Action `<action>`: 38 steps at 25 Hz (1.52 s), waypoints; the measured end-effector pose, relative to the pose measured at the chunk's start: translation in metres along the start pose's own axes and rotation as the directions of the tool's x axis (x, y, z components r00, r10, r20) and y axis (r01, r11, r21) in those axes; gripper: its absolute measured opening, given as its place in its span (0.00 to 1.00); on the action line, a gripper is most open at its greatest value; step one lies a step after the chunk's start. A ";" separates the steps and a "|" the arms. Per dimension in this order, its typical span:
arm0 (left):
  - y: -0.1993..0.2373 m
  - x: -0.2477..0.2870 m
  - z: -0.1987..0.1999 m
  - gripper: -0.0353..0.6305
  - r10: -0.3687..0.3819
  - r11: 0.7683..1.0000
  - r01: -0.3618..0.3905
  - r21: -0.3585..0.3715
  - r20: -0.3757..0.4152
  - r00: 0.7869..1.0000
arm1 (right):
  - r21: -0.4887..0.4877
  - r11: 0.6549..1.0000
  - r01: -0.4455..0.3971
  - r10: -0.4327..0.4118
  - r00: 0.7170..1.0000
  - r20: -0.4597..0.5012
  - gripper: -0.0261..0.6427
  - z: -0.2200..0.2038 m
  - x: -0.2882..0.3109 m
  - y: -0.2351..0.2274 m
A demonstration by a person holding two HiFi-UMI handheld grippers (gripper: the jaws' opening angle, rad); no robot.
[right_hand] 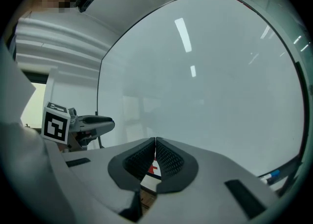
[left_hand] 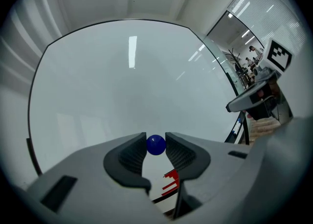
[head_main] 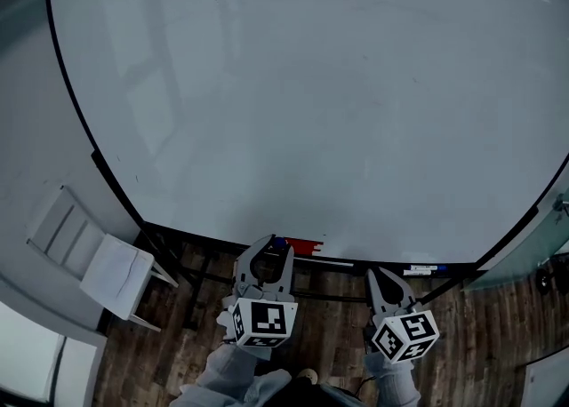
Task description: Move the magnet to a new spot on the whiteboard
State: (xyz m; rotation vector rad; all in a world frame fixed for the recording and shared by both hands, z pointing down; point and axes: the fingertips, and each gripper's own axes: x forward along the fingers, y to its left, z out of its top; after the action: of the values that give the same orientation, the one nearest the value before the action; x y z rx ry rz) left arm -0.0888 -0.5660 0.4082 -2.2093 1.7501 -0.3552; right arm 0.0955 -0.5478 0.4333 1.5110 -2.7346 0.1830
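Observation:
A small blue ball magnet (left_hand: 156, 145) sits between the pads of my left gripper (left_hand: 156, 146), which is shut on it. In the head view the left gripper (head_main: 272, 249) is level in front of the whiteboard's (head_main: 302, 94) lower edge, with the magnet (head_main: 281, 242) a blue speck at its tips. Whether the magnet touches the board I cannot tell. My right gripper (head_main: 385, 275) hangs beside it to the right, also low in front of the board. Its jaws (right_hand: 155, 143) are shut with nothing between them.
A red block (head_main: 305, 245) lies on the board's tray just right of the left gripper, and markers (head_main: 423, 269) lie further right on it. A white folding chair (head_main: 98, 263) stands at the lower left on the wooden floor (head_main: 484, 334).

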 end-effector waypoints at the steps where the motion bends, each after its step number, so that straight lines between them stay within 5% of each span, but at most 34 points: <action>1: 0.007 -0.001 -0.001 0.24 0.007 1.000 -0.007 -0.001 -0.001 1.000 | -0.004 1.000 -0.006 0.006 1.000 0.002 0.08 0.002 0.004 0.005; 16: 0.130 -0.007 0.030 0.24 0.137 0.989 -0.133 -0.061 0.053 0.989 | -0.092 0.983 -0.161 0.169 0.982 0.082 0.08 0.082 0.070 0.078; 28: 0.237 -0.009 0.122 0.24 0.214 0.976 -0.202 -0.077 0.237 0.947 | -0.308 0.909 -0.279 0.336 0.930 0.149 0.08 0.179 0.098 0.131; 38: 0.253 0.004 0.219 0.24 0.156 0.987 -0.157 -0.028 0.370 0.916 | -0.440 0.861 -0.254 0.365 0.912 0.186 0.08 0.251 0.108 0.143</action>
State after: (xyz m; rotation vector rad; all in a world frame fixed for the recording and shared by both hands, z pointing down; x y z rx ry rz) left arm -0.2336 -0.6061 0.1098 -1.9571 1.6929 0.0961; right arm -0.0713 -0.5907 0.1780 1.0378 -2.9452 -0.6002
